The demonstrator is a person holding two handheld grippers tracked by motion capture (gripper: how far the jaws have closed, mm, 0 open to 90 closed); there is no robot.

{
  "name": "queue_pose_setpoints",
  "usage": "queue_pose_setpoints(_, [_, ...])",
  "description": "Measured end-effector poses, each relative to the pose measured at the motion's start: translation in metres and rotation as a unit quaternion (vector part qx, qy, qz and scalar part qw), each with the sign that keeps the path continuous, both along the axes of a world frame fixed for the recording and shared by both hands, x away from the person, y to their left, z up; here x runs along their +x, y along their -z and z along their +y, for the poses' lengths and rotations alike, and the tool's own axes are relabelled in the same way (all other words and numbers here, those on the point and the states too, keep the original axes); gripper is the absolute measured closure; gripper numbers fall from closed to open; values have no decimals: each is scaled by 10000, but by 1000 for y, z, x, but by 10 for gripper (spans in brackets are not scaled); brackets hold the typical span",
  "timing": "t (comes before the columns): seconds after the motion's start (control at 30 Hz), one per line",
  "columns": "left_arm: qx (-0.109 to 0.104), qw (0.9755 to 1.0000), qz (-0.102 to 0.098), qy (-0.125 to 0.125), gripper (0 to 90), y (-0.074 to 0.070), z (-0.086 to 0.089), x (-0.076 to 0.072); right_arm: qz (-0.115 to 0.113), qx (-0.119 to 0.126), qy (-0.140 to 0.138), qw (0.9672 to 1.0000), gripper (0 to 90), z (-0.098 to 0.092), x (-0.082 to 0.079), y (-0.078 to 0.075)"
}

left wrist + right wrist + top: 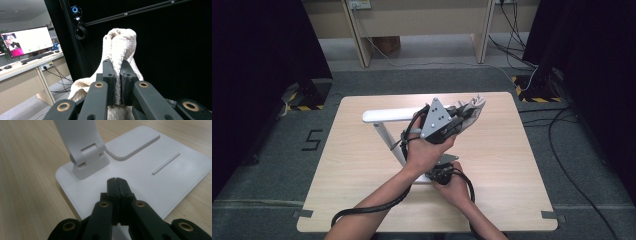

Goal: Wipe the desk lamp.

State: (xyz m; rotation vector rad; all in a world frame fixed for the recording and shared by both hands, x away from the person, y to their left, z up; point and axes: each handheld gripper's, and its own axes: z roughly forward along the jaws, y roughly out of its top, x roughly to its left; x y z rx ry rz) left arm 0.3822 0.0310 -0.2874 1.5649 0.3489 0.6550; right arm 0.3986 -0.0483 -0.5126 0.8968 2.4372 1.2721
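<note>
Left hand-held gripper (116,75) clenched on white cloth (122,45), right hand-held gripper (116,183) clamped empty over lamp base (150,185)

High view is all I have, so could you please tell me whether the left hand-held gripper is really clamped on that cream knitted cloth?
Observer: Yes. In the left gripper view, the left hand-held gripper has its jaws shut on the cream knitted cloth, which bunches above the tips.
Operator: And the other one?
Observer: The right hand-held gripper is shut with nothing between its jaws, tips over the flat white lamp base.
Operator: Whereabouts on it?
Observer: Just in front of the white arm hinge.
</note>
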Motion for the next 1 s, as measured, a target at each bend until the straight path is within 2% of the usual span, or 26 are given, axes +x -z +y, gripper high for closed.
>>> queue_pose_setpoints(1.0, [70,9998,79,151,848,4,-18,1,-5,39,4,10000,900,-1,0,1])
